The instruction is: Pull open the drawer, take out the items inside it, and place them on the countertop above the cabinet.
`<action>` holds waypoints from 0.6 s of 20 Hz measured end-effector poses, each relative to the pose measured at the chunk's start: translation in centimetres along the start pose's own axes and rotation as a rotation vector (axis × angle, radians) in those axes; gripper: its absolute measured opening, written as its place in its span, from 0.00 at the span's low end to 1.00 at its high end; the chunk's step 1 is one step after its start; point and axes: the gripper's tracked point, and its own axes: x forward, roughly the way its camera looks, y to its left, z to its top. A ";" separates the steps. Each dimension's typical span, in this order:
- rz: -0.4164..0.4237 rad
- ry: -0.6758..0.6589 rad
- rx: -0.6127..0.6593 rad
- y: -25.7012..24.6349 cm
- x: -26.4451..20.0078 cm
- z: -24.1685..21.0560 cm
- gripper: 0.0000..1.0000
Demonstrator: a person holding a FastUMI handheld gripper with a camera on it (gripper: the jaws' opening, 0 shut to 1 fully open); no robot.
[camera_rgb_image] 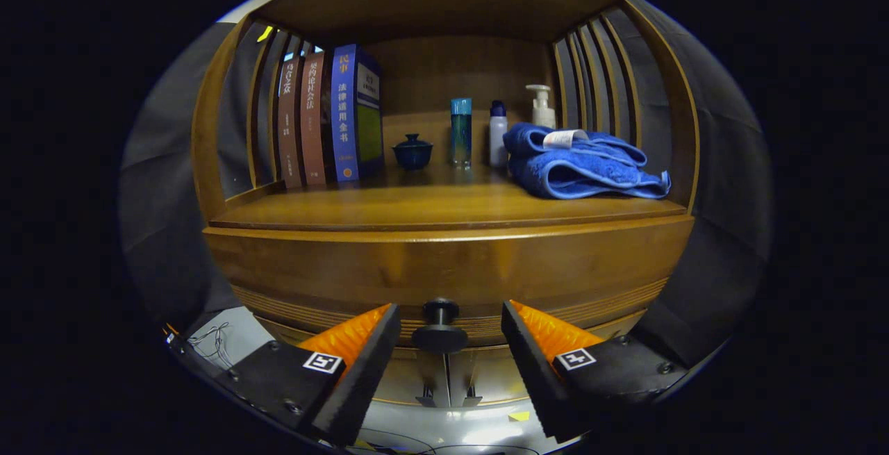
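Gripper view: the gripper [450,330] sits low in the centre of the frame, its two fingers [361,344] spread wide apart and holding nothing. The dark round drawer knob [439,326] stands in the gap between the fingertips, touched by neither. The knob is fixed to the wooden drawer front [444,267], which runs across the middle of the frame and looks closed, flush under the countertop [430,208] of the cabinet. What lies inside the drawer cannot be seen. On the countertop, in the upper left of the frame, three upright books [326,118] lean against the slatted side wall [243,114]. Near the centre back stands a small dark blue lidded cup [412,151], then a tall teal bottle [460,132] and a white bottle with a blue cap [498,134] just beside it. A white pump dispenser [542,106] stands behind a folded blue towel [580,163], which lies on the right of the countertop and carries a white tag on top.
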 end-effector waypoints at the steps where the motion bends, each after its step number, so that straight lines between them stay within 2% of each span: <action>1: -0.004 0.012 -0.001 0.0 0.1 -0.3 0.95; 2: -0.004 0.017 -0.001 0.1 0.3 -0.6 0.84; 3: 0.023 0.016 0.001 0.6 0.6 -0.8 0.78; 5: 0.010 0.017 -0.020 0.5 0.2 -0.6 0.51; 6: 0.010 0.019 -0.011 0.5 0.6 -0.7 0.43; 8: 0.019 0.020 0.002 0.6 0.5 -0.7 0.35; 12: 0.014 0.022 -0.013 0.6 0.5 -0.8 0.35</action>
